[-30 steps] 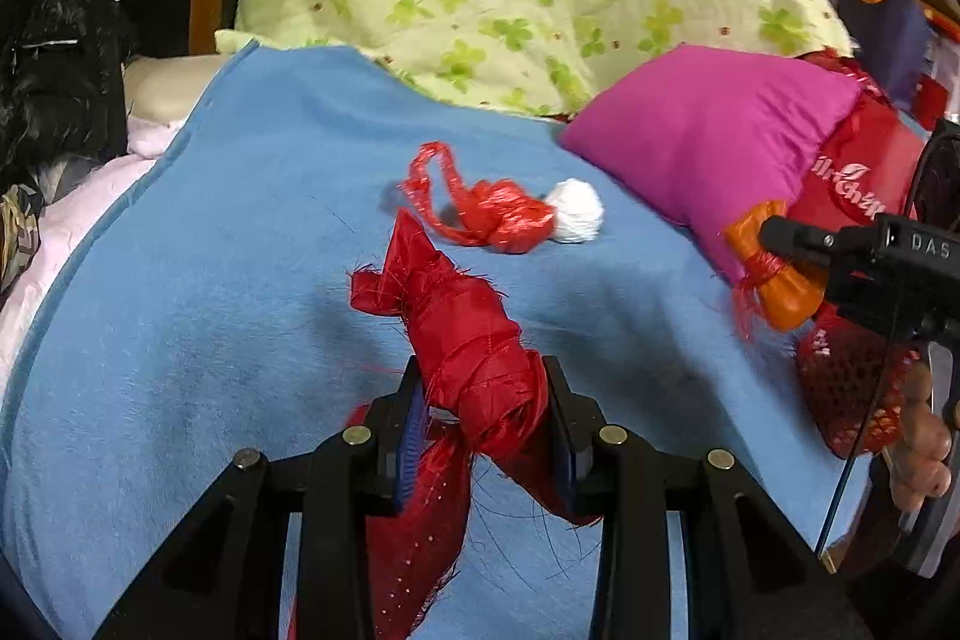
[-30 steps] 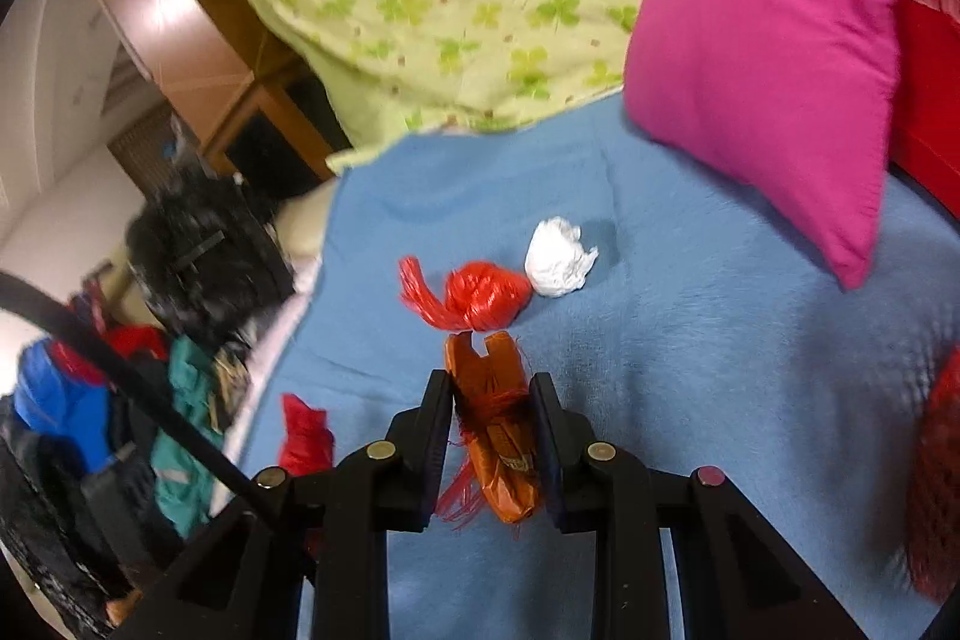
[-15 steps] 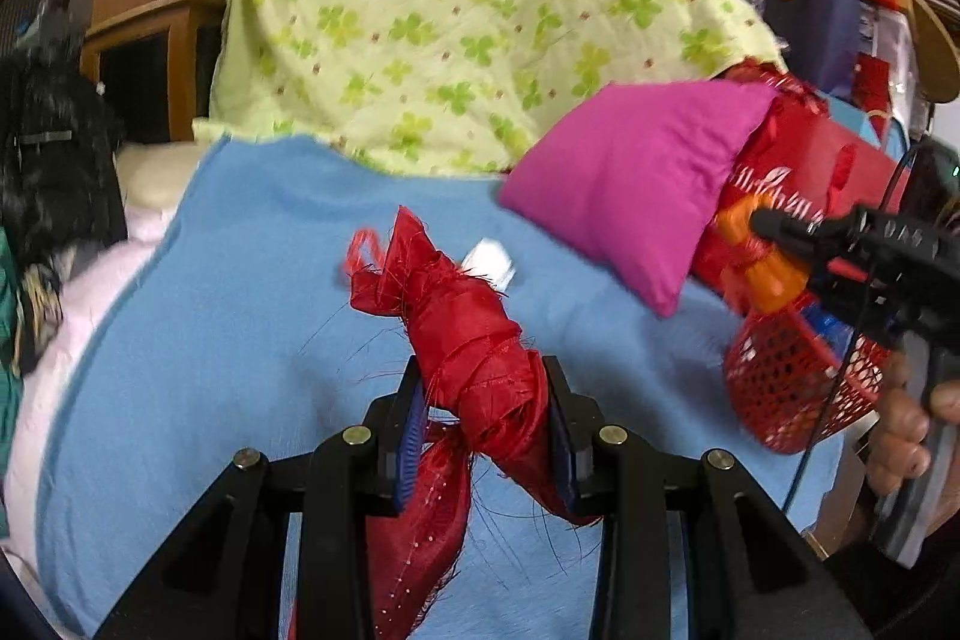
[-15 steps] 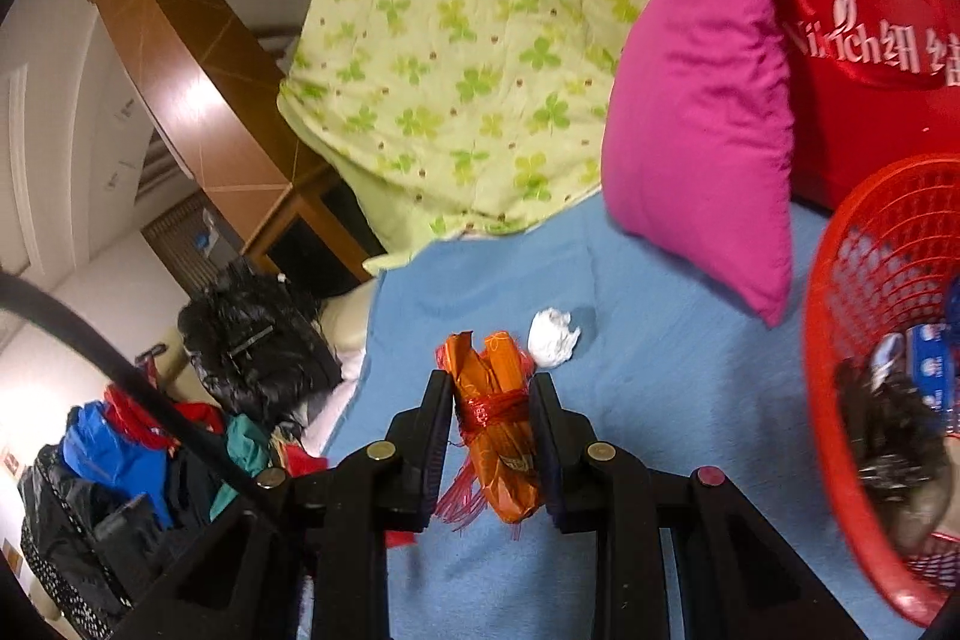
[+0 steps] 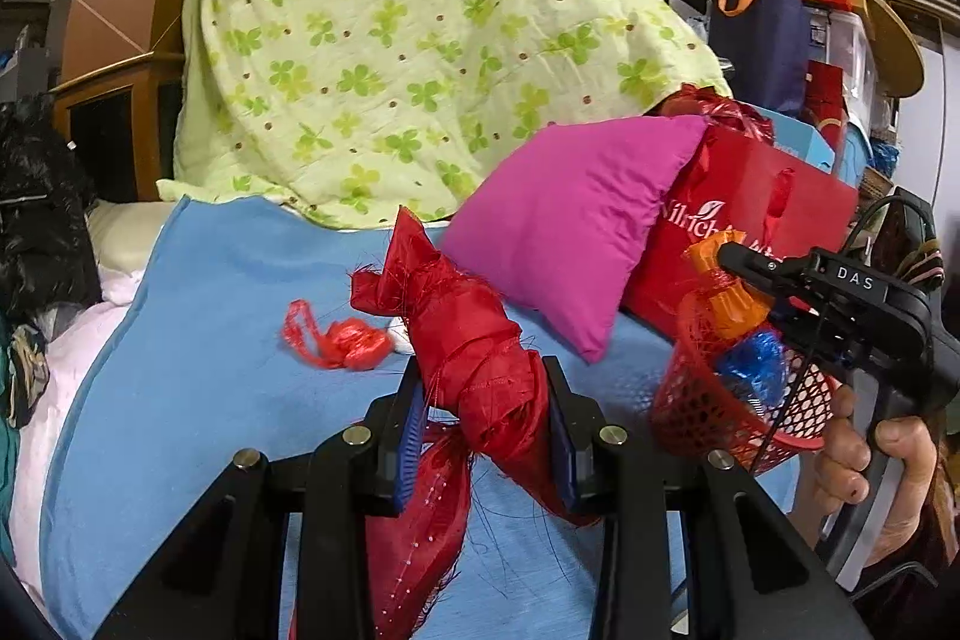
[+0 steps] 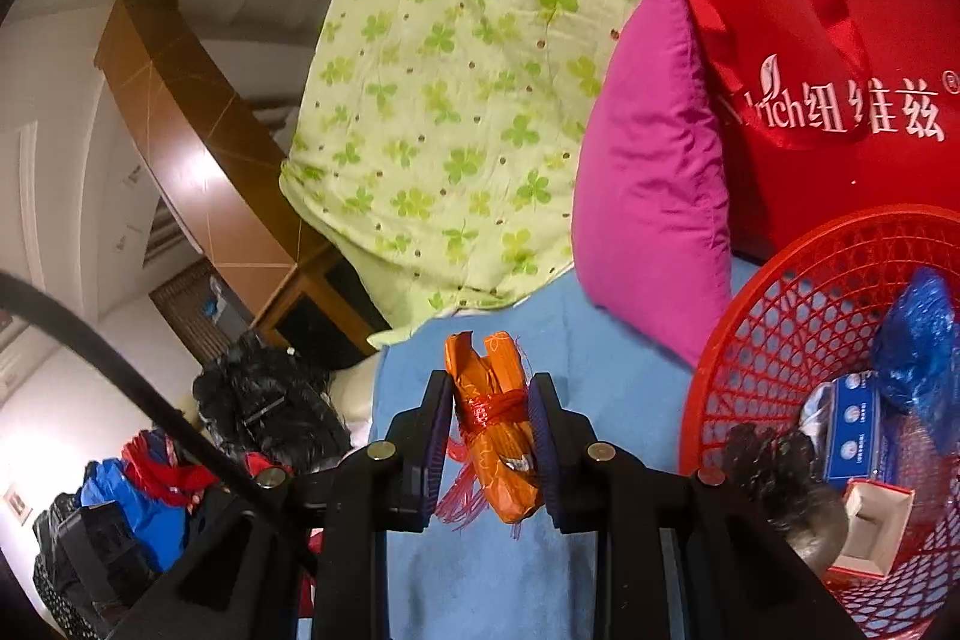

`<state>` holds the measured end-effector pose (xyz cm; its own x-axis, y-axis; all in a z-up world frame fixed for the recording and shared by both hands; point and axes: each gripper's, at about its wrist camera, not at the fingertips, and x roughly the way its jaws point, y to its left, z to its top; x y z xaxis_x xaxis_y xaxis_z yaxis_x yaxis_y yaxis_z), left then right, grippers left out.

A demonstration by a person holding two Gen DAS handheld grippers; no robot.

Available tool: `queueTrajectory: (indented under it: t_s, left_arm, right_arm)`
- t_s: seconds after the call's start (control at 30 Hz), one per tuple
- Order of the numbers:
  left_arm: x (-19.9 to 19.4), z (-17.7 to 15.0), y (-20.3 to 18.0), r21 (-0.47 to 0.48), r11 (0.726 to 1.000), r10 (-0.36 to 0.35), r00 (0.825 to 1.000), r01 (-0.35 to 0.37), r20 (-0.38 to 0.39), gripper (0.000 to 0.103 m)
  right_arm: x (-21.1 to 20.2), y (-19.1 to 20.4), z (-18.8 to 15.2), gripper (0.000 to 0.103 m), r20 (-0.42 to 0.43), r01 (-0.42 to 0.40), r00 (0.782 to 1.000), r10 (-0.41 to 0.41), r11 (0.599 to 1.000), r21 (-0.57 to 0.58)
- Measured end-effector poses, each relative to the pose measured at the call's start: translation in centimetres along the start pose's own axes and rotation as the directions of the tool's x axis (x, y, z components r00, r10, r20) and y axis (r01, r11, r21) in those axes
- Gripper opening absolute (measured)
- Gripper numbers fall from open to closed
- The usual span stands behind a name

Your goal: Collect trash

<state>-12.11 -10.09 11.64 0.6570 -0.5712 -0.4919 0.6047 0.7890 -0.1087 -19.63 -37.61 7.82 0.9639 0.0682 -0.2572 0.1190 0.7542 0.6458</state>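
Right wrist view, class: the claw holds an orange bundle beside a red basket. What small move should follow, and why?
Probably shift the right claw sideways over the red basket before opening. It is shut on the orange bundle, which hangs over the blue blanket, left of the basket's rim, so releasing now would likely miss.

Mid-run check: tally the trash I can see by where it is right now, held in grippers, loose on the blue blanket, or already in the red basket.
Held: 2, red fabric bundle in left gripper, orange wrapper bundle in right gripper.
Loose on blue blanket: 2, red plastic wad, white wad.
In red basket: at least 4.
Total: at least 8.
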Motion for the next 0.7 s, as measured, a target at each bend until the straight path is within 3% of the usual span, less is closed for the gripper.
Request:
queueTrajectory:
  t_s: [0.7]
  left_arm:
    - [1.1,0.8,-6.2,0.075,0.994,-0.079,0.997,0.081,-0.026,0.038]
  right_arm:
    - [-4.3,-4.3,2.0,0.028,0.086,0.014,0.996,-0.018,0.998,0.056]
